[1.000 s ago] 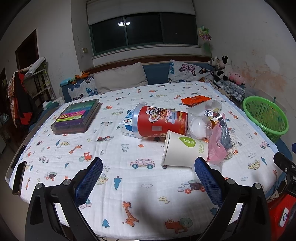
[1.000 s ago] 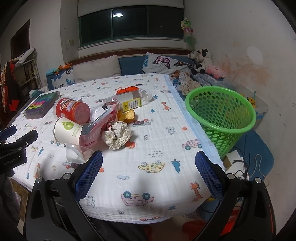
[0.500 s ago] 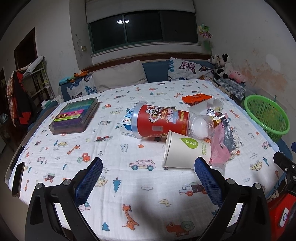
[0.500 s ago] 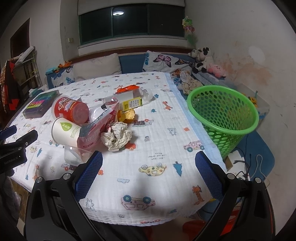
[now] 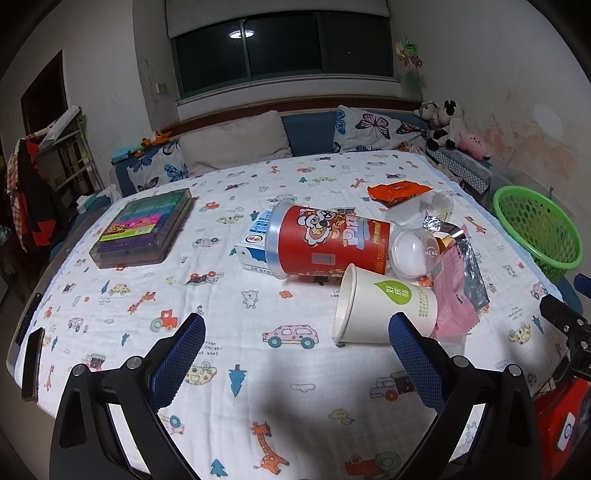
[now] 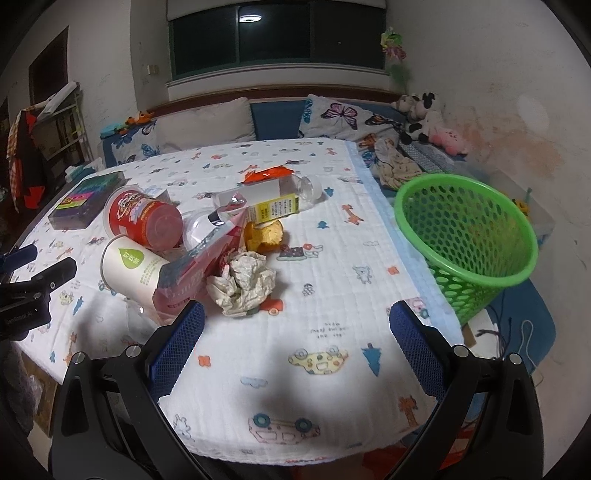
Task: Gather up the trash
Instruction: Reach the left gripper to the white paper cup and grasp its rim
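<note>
Beside bed: green basket (image 6: 466,236); paper cup (image 5: 384,309) before left tongs (image 5: 297,350).

Room interior at night. A dark window (image 5: 282,46) under a white roller blind (image 5: 277,13) reflects a ceiling lamp (image 5: 242,34). White walls, the right wall (image 5: 517,92) stained. A bench with pillows (image 5: 232,146) and plush toys (image 5: 448,127) lies behind the counter (image 5: 221,295), covered by a cartoon-print cloth. A cluttered rack (image 5: 62,158) stands left.
</note>
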Demonstrator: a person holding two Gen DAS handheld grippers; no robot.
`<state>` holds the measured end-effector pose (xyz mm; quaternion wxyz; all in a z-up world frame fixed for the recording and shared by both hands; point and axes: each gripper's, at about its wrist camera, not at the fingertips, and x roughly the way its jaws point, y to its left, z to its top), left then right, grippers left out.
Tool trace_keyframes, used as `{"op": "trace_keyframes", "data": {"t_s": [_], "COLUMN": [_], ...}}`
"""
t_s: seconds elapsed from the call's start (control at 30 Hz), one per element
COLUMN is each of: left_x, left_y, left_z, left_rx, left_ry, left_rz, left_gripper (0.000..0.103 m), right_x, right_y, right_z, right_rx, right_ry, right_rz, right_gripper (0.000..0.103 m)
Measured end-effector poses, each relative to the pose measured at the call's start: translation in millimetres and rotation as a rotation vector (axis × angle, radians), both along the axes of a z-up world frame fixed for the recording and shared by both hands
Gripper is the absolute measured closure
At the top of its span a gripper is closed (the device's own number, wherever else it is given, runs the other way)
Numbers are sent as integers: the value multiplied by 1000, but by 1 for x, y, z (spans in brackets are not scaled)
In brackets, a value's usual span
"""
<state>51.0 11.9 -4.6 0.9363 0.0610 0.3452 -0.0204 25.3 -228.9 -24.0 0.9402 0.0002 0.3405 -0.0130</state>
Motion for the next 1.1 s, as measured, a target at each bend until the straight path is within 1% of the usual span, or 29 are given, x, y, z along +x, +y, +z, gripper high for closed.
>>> {"op": "trace_keyframes", "data": {"t_s": [0.13,0.23,0.4,0.47,0.57,0.67,0.83,0.93,1.03,1.1], "left_x": [6,12,18,21,25,27,21,19,22,27], "left_y": [3,6,11,11,9,6,-1,-4,-6,-7], "left_z": [-1,-2,-3,-4,-7,-11,-15,-18,-19,-18], "left_rx": [3,0,-24,-31,-42,-41,-43,-44,-52,-76], "left_ry": [2,9,11,15,25,36,51,73,87,98], "left_rz": [-10,-13,-35,-54,-76,-114,-217,-251,-248,-248], "left_gripper": [7,7,7,7,7,7,7,7,7,7], "right_x": [11,19,33,37,44,52,65,73,81,83], "right_y": [2,7,9,8,7,8,15,23,26,26], "right_z": [2,2,-1,-6,-18,-29,-37,-41,-47,-49], "right_rx": [40,47,40,35,39,48,72,40,25,36], "right_ry": [22,27,46,68,101,129,151,152,159,164], "right_rz": [36,61,97,109,136,165,241,269,292,303], "right_gripper": [4,6,11,16,20,23,23,24,36,38]}}
